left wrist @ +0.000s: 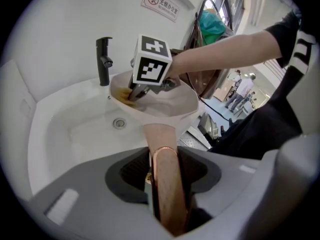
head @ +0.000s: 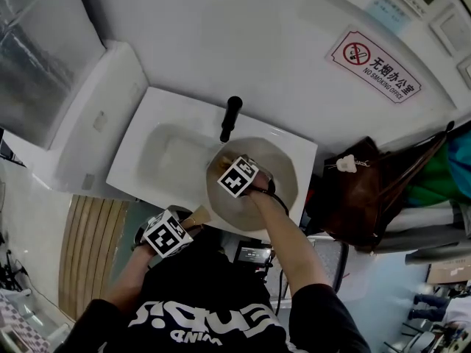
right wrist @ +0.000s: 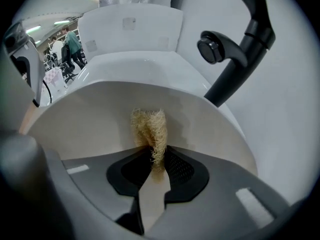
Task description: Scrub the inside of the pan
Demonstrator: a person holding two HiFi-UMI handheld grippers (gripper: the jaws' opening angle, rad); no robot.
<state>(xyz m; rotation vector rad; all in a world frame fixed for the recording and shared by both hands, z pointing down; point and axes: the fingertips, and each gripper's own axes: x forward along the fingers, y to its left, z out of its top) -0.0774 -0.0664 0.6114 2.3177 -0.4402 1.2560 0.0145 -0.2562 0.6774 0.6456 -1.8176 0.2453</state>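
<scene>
Two grips: left hand-held gripper (left wrist: 164,170) clamped on pan handle (left wrist: 167,189), right hand-held gripper (right wrist: 156,166) pinching loofah (right wrist: 149,129) against pan (head: 284,173) inside. Pan at frame centre, over sink (head: 168,153). Pan stiff, probably slick when wet; handle best hold. Loofah soft, light.

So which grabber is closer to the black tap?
Right. The right gripper holds a sponge in the pan, beside the tap; the left gripper grips the handle, farther back.
</scene>
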